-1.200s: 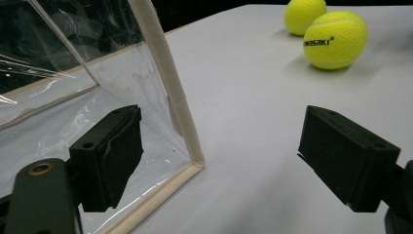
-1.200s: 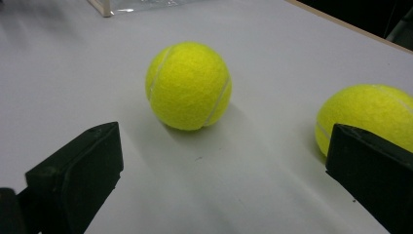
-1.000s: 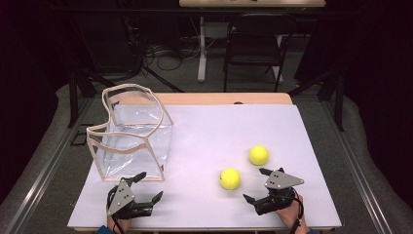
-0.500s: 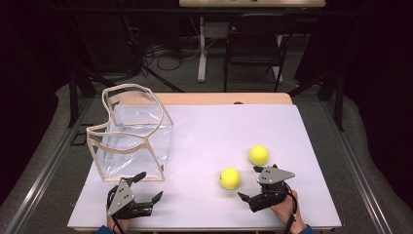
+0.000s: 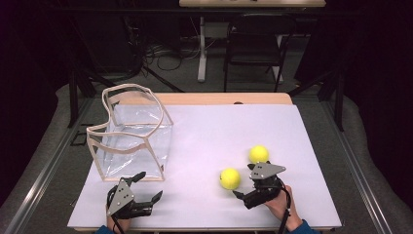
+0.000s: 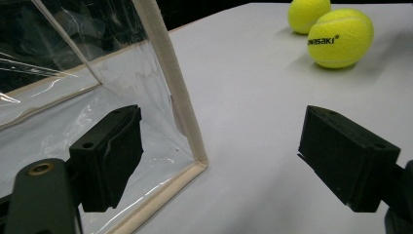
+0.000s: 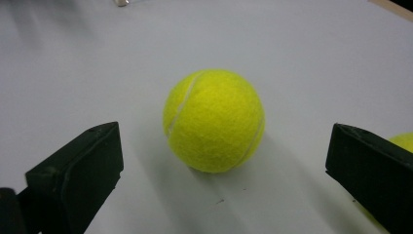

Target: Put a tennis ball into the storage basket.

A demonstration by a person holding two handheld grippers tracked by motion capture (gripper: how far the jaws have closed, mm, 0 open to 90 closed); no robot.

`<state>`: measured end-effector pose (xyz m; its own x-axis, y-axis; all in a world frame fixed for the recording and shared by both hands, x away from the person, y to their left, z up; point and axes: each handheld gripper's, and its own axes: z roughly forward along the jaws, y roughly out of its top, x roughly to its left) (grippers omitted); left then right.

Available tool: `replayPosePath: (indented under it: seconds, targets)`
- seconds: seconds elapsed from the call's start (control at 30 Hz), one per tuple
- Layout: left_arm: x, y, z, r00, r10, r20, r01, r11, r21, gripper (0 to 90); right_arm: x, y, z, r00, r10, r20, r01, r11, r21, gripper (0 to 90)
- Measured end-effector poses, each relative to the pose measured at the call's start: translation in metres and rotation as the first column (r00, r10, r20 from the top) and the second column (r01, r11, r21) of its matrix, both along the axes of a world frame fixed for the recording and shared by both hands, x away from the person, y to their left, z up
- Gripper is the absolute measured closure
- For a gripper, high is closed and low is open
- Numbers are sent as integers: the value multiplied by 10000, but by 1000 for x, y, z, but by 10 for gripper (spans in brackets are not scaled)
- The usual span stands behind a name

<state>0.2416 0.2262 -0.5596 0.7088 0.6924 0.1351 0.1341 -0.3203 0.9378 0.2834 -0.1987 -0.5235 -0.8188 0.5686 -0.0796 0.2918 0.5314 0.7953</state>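
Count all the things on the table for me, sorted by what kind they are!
Fuzzy yellow tennis balls: 2, one near the right gripper and one farther back.
Clear plastic bags with beige fabric trim: 1.
Hand-held black grippers with open jaws: 2, the left gripper and the right one.
Total: 5 things on the white table.

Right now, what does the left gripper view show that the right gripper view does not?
The left gripper view shows the clear bag with its beige trim, and black lettering on the near tennis ball. The right gripper view shows that ball's seam close between the open right gripper. Both show two tennis balls on the white table.
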Motion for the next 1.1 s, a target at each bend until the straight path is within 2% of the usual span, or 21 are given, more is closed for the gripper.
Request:
replayPosePath:
  seconds: [0.2, 0.6, 1.1]
  targets:
    - [1, -1, 0, 10000, -18, -16, 18, 10000, 8, 159, 5, 8, -2, 9995, 167, -271, -176, 9993, -340, 0]
    - [0, 0, 0, 10000, -2, 7, 2, 10000, -10, 159, 14, 19, 0, 9970, 389, -670, -434, 9968, -676, 0]
    - [0, -1, 0, 9999, -105, -21, 105, 9999, -5, 159, 25, 26, -1, 9926, 394, -1146, -507, 9940, -971, 0]
